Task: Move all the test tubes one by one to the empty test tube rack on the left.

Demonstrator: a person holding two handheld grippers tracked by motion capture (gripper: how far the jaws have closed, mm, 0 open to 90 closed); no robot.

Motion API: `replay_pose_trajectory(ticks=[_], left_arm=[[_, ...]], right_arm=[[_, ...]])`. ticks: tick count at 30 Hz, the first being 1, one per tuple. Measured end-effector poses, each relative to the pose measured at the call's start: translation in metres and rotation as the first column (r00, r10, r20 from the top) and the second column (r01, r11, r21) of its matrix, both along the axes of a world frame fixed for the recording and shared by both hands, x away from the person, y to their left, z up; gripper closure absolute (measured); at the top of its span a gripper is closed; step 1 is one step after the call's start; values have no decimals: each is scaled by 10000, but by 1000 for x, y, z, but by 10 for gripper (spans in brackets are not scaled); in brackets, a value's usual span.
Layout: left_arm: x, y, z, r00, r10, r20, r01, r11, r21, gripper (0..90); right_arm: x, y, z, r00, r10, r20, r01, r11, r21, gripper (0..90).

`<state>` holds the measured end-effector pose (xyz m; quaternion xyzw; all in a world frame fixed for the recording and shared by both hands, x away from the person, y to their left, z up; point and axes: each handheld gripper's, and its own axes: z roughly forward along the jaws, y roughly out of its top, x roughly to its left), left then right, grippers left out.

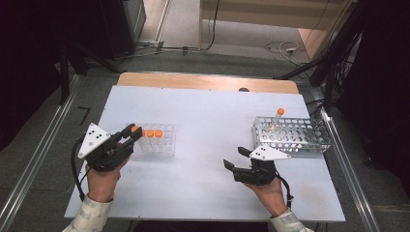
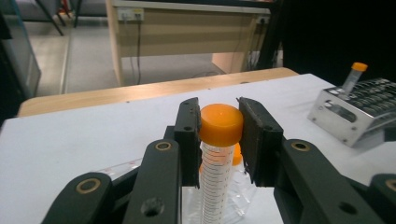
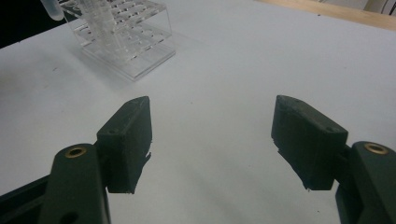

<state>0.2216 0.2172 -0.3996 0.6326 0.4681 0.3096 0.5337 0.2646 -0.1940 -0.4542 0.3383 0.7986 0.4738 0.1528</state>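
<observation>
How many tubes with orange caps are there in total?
4: one in the left gripper's fingers, two in the clear rack, one in the metal rack. Others may be hidden.

Orange-capped tubes [image 1: 136,129]: four. Racks: two — clear rack [image 1: 162,145], metal rack [image 1: 295,135].

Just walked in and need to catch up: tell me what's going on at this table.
A person works at a white table with a claw in each hand. The left claw is shut on the orange cap of a clear tube, held above the clear plastic rack, where two more orange-capped tubes stand. The right claw is open with nothing between its jaws, low over the table. To the right, a metal rack holds one tilted orange-capped tube.
</observation>
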Motion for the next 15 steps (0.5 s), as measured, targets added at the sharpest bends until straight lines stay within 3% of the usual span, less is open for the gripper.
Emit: replay_pose_trajectory(ticks=[6,9,15], left_arm=[[2,9,2,9994,357,42,-357,9994,16,701],[4,11,2,9974,688,192,-692,9974,201,701],[12,13,1,9932,1076,433,-1085,9939,188,701]], right_arm=[[1,-1,-1,10000,-40,-1,40,10000,-19,275],[0,-1,-1,10000,-42,-4,42,10000,-9,276],[1,0,-1,10000,-26,10,26,10000,-35,277]])
